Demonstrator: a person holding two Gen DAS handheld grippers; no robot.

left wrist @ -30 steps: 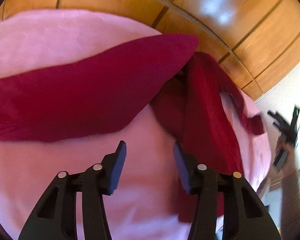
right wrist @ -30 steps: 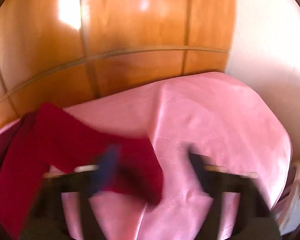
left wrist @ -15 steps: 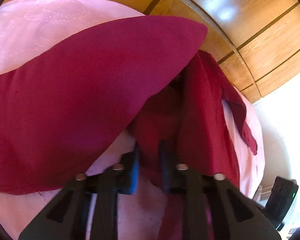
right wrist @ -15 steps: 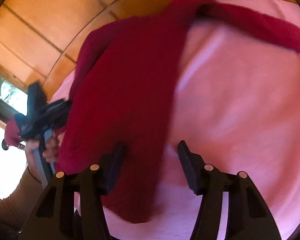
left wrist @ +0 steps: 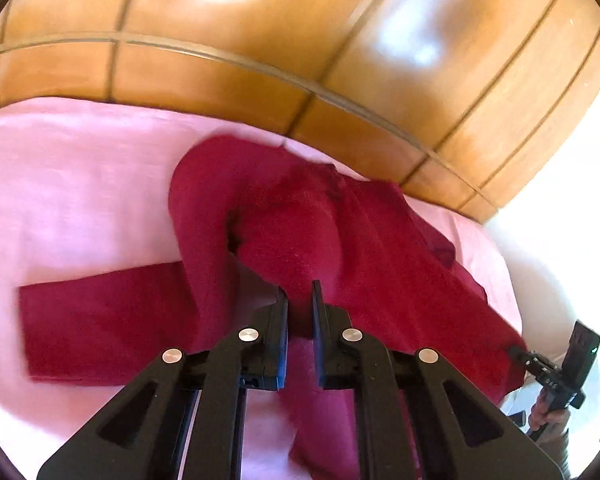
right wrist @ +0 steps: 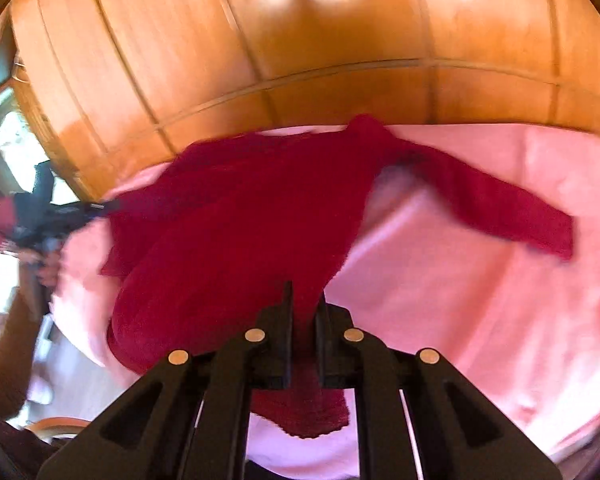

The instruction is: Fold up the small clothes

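In the left wrist view, the left gripper [left wrist: 299, 300] has its jaws clenched on a bunch of the red garment [left wrist: 380, 248], a thick fold of cloth squeezed between them. The garment lies on the pink bed cover [left wrist: 80, 200], but it is pulled up towards the gripper and makes a hump with a dark hollow under it. One long part, perhaps a sleeve, lies flat on the cover to the left. At the right edge the right gripper [left wrist: 518, 352] seems to hold the far edge of the cloth.

In the right wrist view, the right gripper [right wrist: 304, 308] is also closed, its jaws grasping the red garment [right wrist: 240, 220] near its lower edge. The cloth spreads out from it, half lifted; a sleeve reaches to the right over the pink bed cover [right wrist: 480, 300]. The left gripper [right wrist: 96, 210] holds the other side, though blur hides the detail. A wooden wardrobe [right wrist: 300, 40] stands behind the bed.

I judge the task is at an early stage: the garment is gripped at two places but no clean fold is visible yet. The cloth looks soft and fuzzy, like knit or fleece, and it is crumpled.
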